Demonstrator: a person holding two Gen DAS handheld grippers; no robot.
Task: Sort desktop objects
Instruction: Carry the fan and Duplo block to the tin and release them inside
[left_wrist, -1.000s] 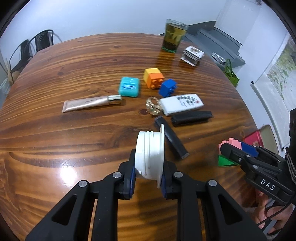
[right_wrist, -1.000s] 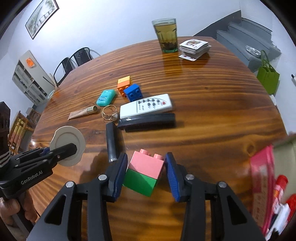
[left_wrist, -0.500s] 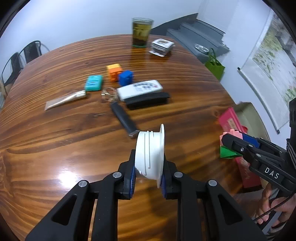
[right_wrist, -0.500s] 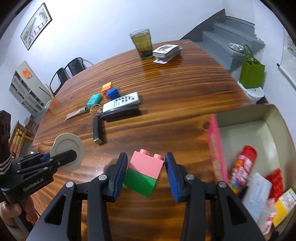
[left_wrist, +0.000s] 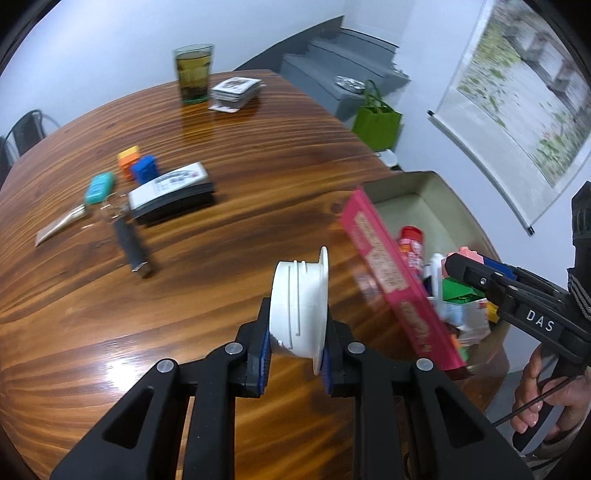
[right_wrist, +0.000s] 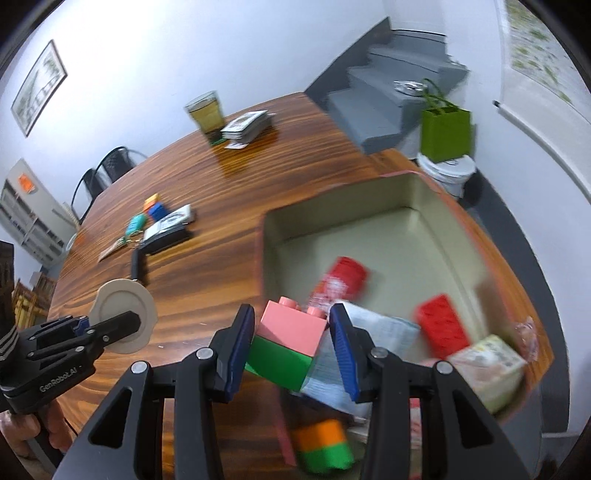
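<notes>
left wrist view: the left gripper is clamped on a white lid, held on edge above the wooden table, just beside the pink wall of the box. the right gripper hangs over the box with a block.

right wrist view: the right gripper is clamped on a pink and green block above the near corner of the box. the remote lies on the table well apart from the box.

Both grippers have been carried rightward: the pink-and-green block is now held over the open box, and the white lid is brought near its pink wall.
</notes>
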